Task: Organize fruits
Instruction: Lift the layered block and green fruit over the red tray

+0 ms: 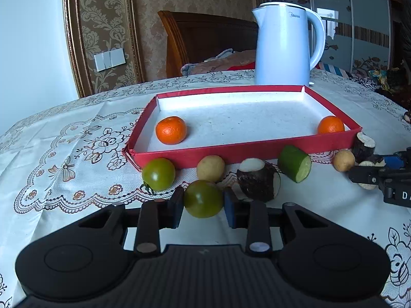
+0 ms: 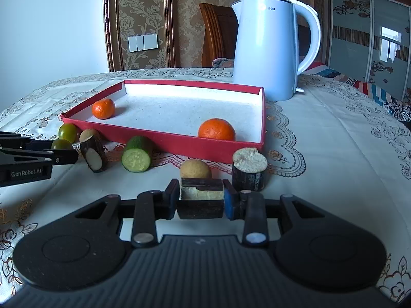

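Pinching a green tomato (image 1: 203,198), the left gripper (image 1: 203,205) faces the red tray (image 1: 246,151) straight ahead past 1 row of produce, while the right gripper (image 2: 201,197) clamps a dark cane piece (image 2: 201,200) near the tray's front-right corner.

Two oranges (image 1: 170,130) (image 1: 330,125) lie in red tray (image 1: 231,151).

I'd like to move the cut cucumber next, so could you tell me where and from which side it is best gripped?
The cucumber piece lies on its side before the red tray, one cut face towards the right wrist camera. Probably best to come from above and close on its curved green flanks at mid-length. The dark sugarcane chunk lies apart, leaving finger room.
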